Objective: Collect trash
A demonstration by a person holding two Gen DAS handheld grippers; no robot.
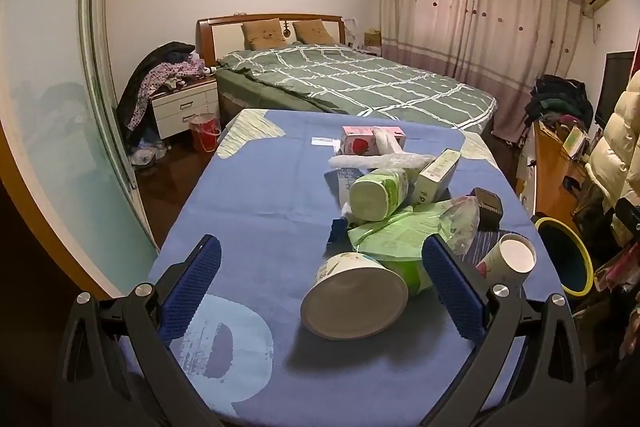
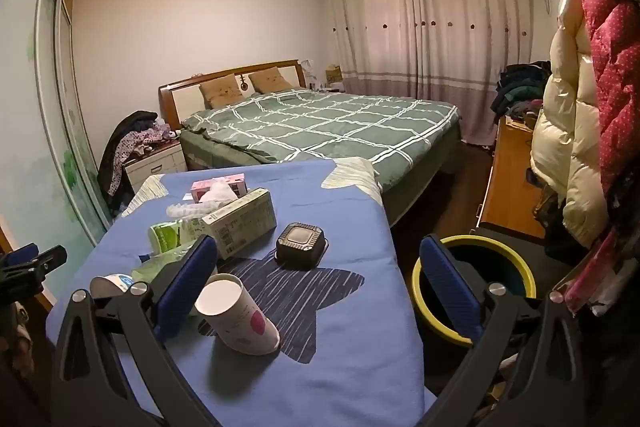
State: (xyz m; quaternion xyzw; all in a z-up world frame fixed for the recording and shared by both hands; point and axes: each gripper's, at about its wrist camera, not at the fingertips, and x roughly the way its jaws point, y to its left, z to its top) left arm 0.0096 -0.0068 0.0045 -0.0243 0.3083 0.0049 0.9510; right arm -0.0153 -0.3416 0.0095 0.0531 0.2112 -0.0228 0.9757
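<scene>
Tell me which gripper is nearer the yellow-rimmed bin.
Right. The right gripper hangs at the table's edge with the bin just behind its right finger; the left gripper sits farther left, over the paper bowl.

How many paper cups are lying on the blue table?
2. A big white paper cup lies between the left gripper's fingers; a small white paper cup with pink spots lies near the yellow-rimmed bin. The pile may hide others.

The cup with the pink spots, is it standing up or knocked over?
Knocked over. The cup lies on its side on the blue cloth, its open mouth facing the camera.
</scene>
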